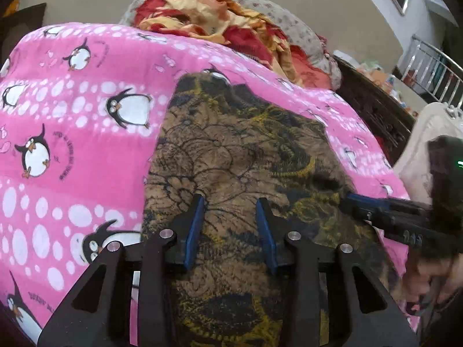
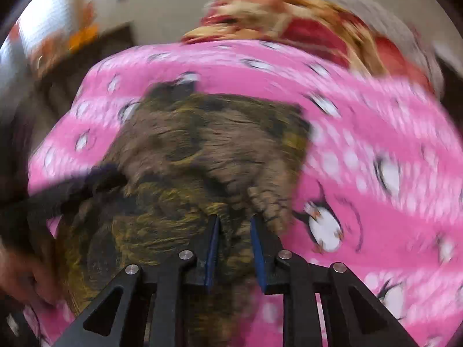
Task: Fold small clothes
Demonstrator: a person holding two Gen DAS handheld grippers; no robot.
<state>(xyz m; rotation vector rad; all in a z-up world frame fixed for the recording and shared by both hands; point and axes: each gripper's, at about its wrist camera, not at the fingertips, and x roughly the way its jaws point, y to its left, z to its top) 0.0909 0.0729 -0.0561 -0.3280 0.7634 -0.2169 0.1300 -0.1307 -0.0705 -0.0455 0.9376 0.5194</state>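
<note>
A brown cloth (image 1: 231, 156) with black and yellow flower print lies spread on a pink penguin-print sheet (image 1: 72, 133). My left gripper (image 1: 231, 199) is open just above the cloth's near middle, holding nothing. My right gripper (image 1: 351, 196) shows in the left wrist view at the cloth's right edge. In the blurred right wrist view the right gripper (image 2: 233, 218) has its jaws partly apart, with a bunched fold of the cloth (image 2: 240, 248) between the fingers; a firm grip cannot be told. The left gripper (image 2: 113, 173) shows there as a dark blur on the cloth's left side.
A crumpled red and yellow fabric (image 1: 220, 20) on a pale floral pillow (image 1: 303, 34) lies behind the sheet. A dark wooden bed frame (image 1: 373, 107), a metal railing (image 1: 434, 72) and a white cushion (image 1: 428, 133) are on the right.
</note>
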